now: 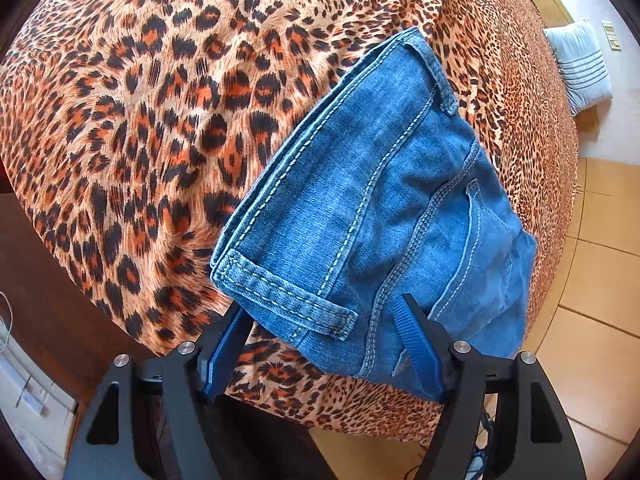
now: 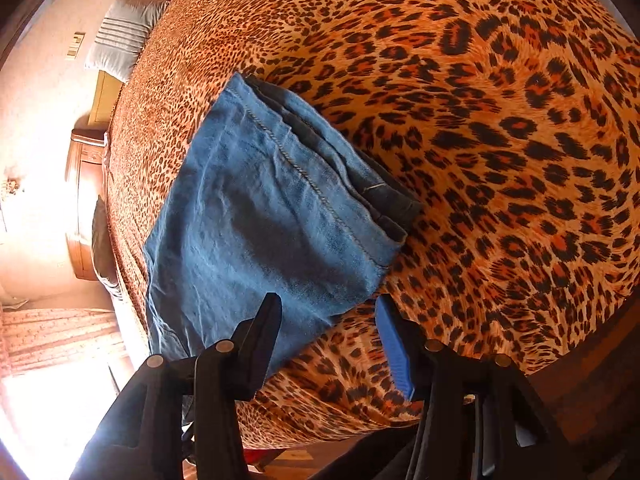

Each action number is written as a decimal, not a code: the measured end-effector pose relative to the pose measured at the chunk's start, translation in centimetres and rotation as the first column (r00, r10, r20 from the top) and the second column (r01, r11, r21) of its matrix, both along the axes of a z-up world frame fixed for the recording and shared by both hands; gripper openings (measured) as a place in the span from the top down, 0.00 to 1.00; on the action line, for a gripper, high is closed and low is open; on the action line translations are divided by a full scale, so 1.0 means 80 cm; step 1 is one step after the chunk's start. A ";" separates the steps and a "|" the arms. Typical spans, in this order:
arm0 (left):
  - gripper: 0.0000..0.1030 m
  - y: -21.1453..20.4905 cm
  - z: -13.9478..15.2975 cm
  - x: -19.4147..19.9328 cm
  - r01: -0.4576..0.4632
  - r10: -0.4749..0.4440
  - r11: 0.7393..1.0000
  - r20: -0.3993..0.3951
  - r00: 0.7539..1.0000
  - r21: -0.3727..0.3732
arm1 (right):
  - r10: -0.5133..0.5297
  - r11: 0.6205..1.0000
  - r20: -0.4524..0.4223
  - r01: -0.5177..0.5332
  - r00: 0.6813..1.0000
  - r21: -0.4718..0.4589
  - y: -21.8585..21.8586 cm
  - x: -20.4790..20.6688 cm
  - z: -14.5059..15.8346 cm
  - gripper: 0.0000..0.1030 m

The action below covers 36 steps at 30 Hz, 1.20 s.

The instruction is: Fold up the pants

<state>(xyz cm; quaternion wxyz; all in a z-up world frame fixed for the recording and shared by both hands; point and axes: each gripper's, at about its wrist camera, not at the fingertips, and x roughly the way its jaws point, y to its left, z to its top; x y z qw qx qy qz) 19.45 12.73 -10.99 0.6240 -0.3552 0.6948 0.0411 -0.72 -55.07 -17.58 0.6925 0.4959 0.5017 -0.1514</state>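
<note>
Already folded, the pants [image 1: 372,216] are lain flat near the bed [image 1: 132,112] edge. Left gripper [image 1: 324,344] and right gripper [image 2: 328,332] are held apart, nothing clamped. A fingertip could snag denim, and the stack could be dragged off.

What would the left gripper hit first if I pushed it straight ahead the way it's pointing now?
Most likely the folded jeans: the left gripper stands open, its fingers straddling the waistband end, with the leopard-print bedspread beneath. Depth is hard to judge through the fisheye.
</note>
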 end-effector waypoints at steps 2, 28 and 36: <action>0.33 0.005 -0.005 0.002 -0.028 0.028 1.000 -0.007 1.000 -0.001 | -0.038 0.999 0.013 0.038 0.999 0.024 -0.009 0.000 -0.012 0.57; 0.43 0.047 0.069 -0.017 0.171 -0.176 0.984 0.127 0.976 0.051 | 0.002 0.990 0.062 0.006 0.998 -0.141 -0.064 -0.040 0.044 0.60; 0.33 -0.006 0.093 0.069 0.229 -0.223 0.973 0.217 0.950 -0.001 | -0.078 0.990 0.136 0.093 0.988 -0.107 -0.084 -0.023 0.068 0.56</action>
